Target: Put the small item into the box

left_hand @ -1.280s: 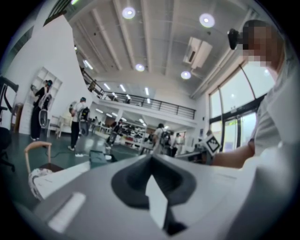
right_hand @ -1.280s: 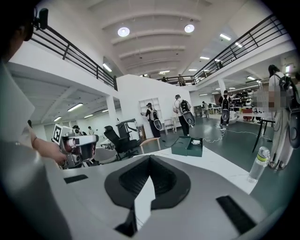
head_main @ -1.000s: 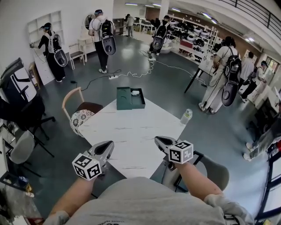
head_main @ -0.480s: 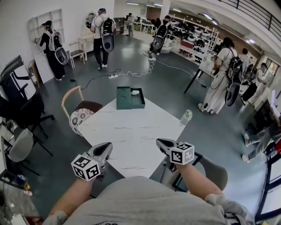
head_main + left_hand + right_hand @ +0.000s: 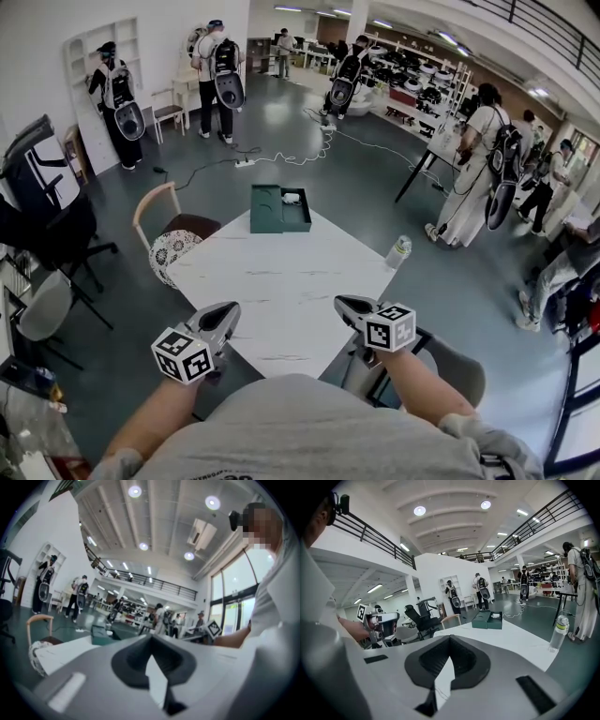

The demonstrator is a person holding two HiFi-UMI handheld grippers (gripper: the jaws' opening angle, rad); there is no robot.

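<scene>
Left tool [image 5: 228, 314] and right tool [image 5: 343, 304], jaws pressed together and empty, at the desk's [image 5: 281, 281] near edge. Green box [image 5: 272, 210] and white small item [image 5: 291, 198] at the desk's far corner; whether the item lies inside is too small to resolve

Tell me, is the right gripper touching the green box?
Apart. The head view shows the right gripper at the near edge of the table and the box at its far corner, bare top between them.

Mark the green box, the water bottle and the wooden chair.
green box [image 5: 266, 210], head view, bare inside of its left half.
water bottle [image 5: 398, 251], head view, middle of its body.
wooden chair [image 5: 195, 226], head view, dark seat.
</scene>
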